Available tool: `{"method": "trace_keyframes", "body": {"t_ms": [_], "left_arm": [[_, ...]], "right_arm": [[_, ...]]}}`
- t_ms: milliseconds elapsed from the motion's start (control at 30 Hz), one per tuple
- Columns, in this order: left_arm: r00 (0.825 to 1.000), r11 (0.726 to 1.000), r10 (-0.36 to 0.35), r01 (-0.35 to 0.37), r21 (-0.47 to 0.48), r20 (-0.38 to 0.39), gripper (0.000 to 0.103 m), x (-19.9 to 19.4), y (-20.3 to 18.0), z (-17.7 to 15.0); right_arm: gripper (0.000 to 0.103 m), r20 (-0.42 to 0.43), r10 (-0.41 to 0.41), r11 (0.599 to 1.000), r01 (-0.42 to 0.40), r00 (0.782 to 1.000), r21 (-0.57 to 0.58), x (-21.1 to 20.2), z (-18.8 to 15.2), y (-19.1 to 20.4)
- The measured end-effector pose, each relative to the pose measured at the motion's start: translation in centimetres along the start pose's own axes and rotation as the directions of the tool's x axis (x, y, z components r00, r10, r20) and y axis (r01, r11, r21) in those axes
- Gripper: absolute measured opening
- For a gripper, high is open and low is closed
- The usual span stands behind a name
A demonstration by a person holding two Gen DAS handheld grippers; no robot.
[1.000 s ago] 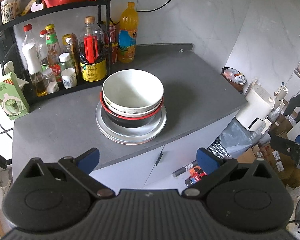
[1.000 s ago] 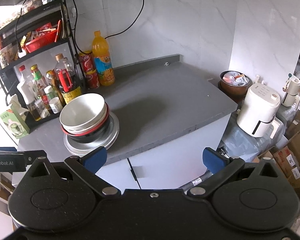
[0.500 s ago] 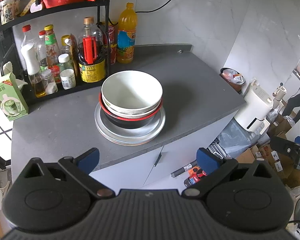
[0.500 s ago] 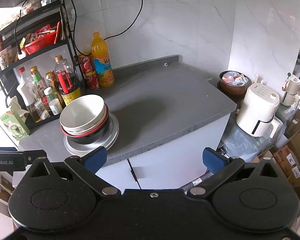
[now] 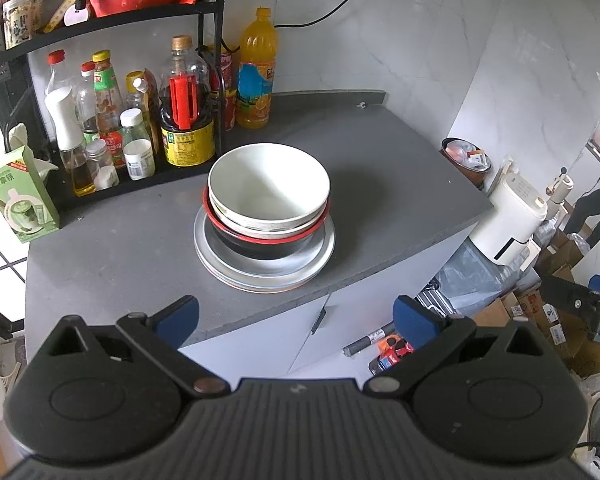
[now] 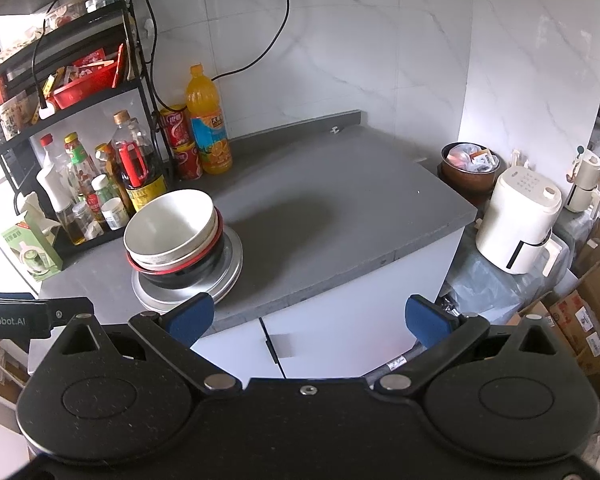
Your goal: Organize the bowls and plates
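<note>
Grey tabletop (image 5: 380,184) on white cabinets, marble-look wall behind. Your stack sits left of centre, close to the front edge. Top is a white bowl (image 5: 268,186), tilted a bit, nested in a second pale bowl, that in a black bowl with a red rim (image 5: 260,240). All of it rests on stacked metal plates (image 5: 320,256); the lowest one shows a reddish edge. White bowl looks empty inside.

Room to move: right half of the tabletop is bare grey, with only a soft shadow across it. The right edge drops off to a white appliance (image 6: 520,220) and a brown pot (image 6: 468,168) lower down, with cardboard boxes on the floor. Left and behind the stack it's tight: a black wire rack (image 5: 212,12) with sauce bottles (image 5: 184,120) just beside the bowls, an orange juice bottle (image 5: 256,72) and red cans (image 6: 180,140) along the back wall, a green carton (image 5: 18,196) at the far left edge.

Your left tongs (image 5: 296,316) are spread wide, holding nothing, out past the front edge and well short of the stack. Right tongs (image 6: 308,316) likewise spread and empty, off the front edge, stack up and to their left. A sliver of the other tool shows at the side of each view.
</note>
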State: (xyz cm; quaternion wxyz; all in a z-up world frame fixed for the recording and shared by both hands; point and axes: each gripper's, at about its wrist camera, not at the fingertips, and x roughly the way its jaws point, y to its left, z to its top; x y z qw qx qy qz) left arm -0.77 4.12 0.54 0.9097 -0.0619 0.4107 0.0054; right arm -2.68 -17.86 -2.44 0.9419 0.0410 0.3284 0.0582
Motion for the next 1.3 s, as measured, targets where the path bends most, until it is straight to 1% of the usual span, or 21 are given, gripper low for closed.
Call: {"method": "trace_keyframes", "body": {"t_ms": [733, 1133, 1300], "left_arm": [[1.000, 1.000, -0.012, 0.012, 0.021, 0.006, 0.102, -0.3, -0.5, 0.3], [1.000, 1.000, -0.013, 0.013, 0.023, 0.015, 0.102, -0.7, -0.9, -0.1], [1.000, 1.000, -0.018, 0.018, 0.012, -0.003, 0.102, -0.3, -0.9, -0.1]], "right_arm": [[0.103, 0.004, 0.003, 1.000, -0.003, 1.000, 0.013, -0.5, -0.1, 0.1], [0.103, 0.003, 0.012, 1.000, -0.013, 1.000, 0.015, -0.8, -0.3, 0.0], [0.103, -0.010, 0.020, 1.000, -0.019, 1.000, 0.011, -0.9, -0.5, -0.2]]}}
